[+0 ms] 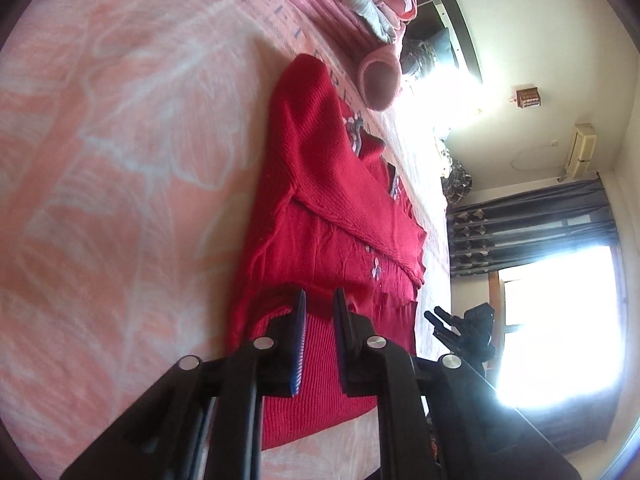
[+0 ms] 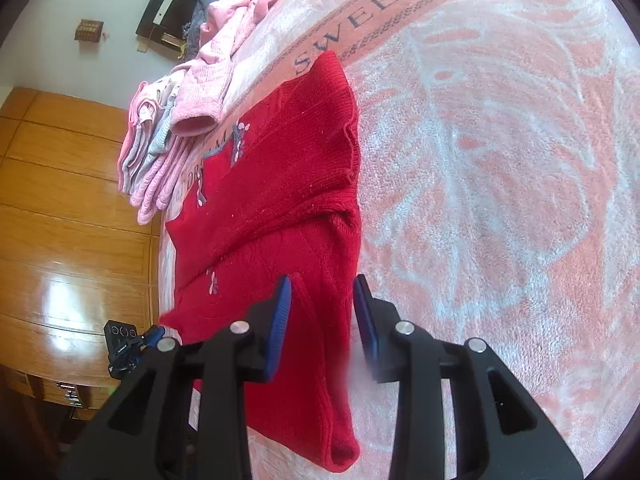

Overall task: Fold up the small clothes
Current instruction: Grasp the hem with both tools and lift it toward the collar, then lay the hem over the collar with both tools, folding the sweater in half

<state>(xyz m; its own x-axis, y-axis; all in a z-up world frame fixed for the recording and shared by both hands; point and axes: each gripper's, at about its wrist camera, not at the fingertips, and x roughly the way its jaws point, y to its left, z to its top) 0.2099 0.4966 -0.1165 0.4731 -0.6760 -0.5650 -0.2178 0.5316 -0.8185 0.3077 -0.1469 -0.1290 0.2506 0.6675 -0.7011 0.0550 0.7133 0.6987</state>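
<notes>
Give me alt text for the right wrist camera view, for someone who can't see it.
The right claw, its two blue-padded fingers apart, straddles the near edge of a partly folded red knitted sweater lying on a pink floral fleece blanket. A pile of pink folded clothes sits beyond it.

The window (image 1: 560, 320) is blown out to white, so nothing outside it reads. The hem of the red sweater (image 1: 320, 380) vanishes behind the left hand-held gripper (image 1: 320, 300). On the blanket (image 2: 480, 160), the printed lettering is partly covered by the sweater and the pile of pink clothes (image 2: 192, 112). A small black device (image 2: 120, 344) by the bed's edge is too small to tell.
</notes>
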